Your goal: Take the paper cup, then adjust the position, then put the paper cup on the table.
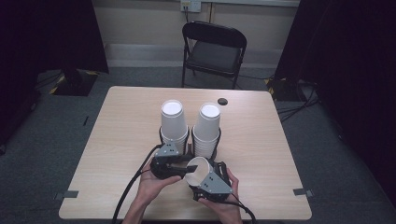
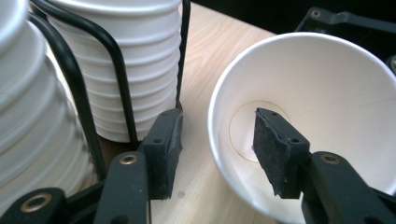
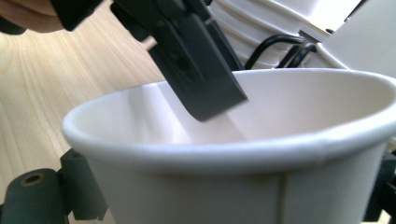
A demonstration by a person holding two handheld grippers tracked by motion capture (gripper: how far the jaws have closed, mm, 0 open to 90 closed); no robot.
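A single white paper cup (image 1: 196, 169) lies tilted on its side between my two grippers, mouth toward the left one. My right gripper (image 1: 201, 177) is shut on the cup (image 3: 187, 191), with a jaw on each side of its wall. My left gripper (image 1: 183, 169) is open. One of its fingers (image 2: 278, 149) reaches inside the cup (image 2: 327, 93) and the other stays outside, so the rim sits between the pads without being pressed. In the right gripper view that finger (image 3: 196, 74) dips into the cup's mouth. Just behind stand two stacks of upturned white cups (image 1: 173, 121) (image 1: 207, 126).
Each stack sits in a black wire holder (image 2: 79, 93) near the middle of the wooden table (image 1: 116, 140). A small dark round spot (image 1: 222, 101) marks the far edge. A black folding chair (image 1: 214, 49) stands beyond the table. Cables trail from both grippers toward the near edge.
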